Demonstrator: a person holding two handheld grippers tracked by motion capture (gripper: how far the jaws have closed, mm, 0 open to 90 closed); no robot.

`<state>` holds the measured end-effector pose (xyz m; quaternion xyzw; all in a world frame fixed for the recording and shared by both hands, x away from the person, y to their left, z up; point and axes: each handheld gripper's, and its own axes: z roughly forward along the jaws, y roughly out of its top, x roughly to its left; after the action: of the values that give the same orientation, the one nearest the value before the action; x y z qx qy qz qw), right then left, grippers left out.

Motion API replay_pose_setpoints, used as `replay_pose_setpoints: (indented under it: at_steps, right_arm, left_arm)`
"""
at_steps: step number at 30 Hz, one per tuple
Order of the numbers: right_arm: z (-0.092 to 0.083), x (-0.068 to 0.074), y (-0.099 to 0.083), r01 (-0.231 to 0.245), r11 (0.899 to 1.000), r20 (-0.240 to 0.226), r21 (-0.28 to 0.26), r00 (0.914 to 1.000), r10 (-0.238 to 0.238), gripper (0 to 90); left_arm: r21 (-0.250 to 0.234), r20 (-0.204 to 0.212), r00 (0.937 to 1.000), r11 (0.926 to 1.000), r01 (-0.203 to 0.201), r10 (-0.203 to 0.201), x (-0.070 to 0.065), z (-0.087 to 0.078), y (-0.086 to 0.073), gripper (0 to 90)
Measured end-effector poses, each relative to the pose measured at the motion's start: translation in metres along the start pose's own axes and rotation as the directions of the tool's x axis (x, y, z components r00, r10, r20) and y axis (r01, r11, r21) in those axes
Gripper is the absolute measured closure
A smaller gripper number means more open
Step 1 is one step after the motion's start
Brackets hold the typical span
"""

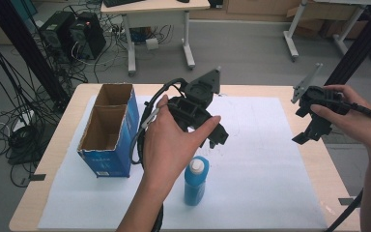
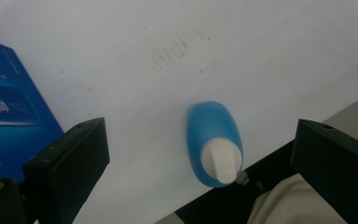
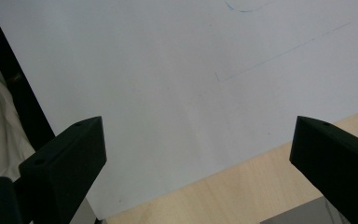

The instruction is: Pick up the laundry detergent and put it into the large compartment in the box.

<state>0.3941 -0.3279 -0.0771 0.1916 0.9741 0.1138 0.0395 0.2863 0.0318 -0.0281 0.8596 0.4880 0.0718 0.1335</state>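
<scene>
Left hand-held gripper (image 1: 212, 133) held above the middle of the table (image 1: 314, 159), gripped by the left hand (image 1: 171, 140), grey three-cornered plate (image 1: 211, 79) on top. Jaws spread wide in the left gripper view, nothing between them but open air over the white sheet (image 2: 177, 60).

Blue bottle (image 1: 196, 181) with white cap (image 1: 198, 166) standing upright on the white sheet, near the front edge of the table, just below and in front of the left hand-held gripper. In the left gripper view seen from above, between the two jaws but well under them, not touched by either.

Blue cardboard box (image 1: 110, 128), open-topped, two compartments, on the left part of the sheet; both compartments look bare inside as far as visible. Side of the box at the left edge of the left gripper view, printed text too blurred to read.

Right hand-held gripper (image 1: 305, 135) held by the right hand (image 1: 348, 113) over the right edge of the table, well apart from the bottle. Jaws spread wide in the right gripper view, holding nothing; below them white sheet with faint pen lines, then the bare wood edge of the table.

Cable (image 1: 142, 135) looping from the left hand-held gripper down past the box side.

Behind the table: floor, another desk (image 1: 157, 9), computer towers (image 1: 72, 34), tangled wires.
</scene>
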Motion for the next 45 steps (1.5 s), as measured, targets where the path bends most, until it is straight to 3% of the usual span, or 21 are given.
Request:
replay_pose_setpoints:
  at_steps: [18, 33, 45]
  right_arm:
    - [-0.002, 0.007, -0.002, 0.012, 1.0, 0.002, -0.008, 0.9999, -0.012, 3.5]
    - [0.004, 0.003, -0.002, 0.013, 1.0, -0.011, 0.001, 0.9999, -0.013, 3.5]
    - [0.009, 0.002, 0.003, 0.014, 1.0, -0.018, 0.012, 0.9997, -0.014, 3.6]
  left_arm:
    - [0.015, -0.014, 0.9995, 0.9995, -0.026, 0.027, -0.026, 0.007, -0.013, 4.4]
    - [0.061, -0.015, 0.9993, 0.9975, 0.036, -0.035, -0.025, 0.055, -0.019, 4.4]
    - [0.102, -0.011, 0.9984, 0.9932, 0.057, -0.056, -0.023, 0.084, -0.019, 4.5]
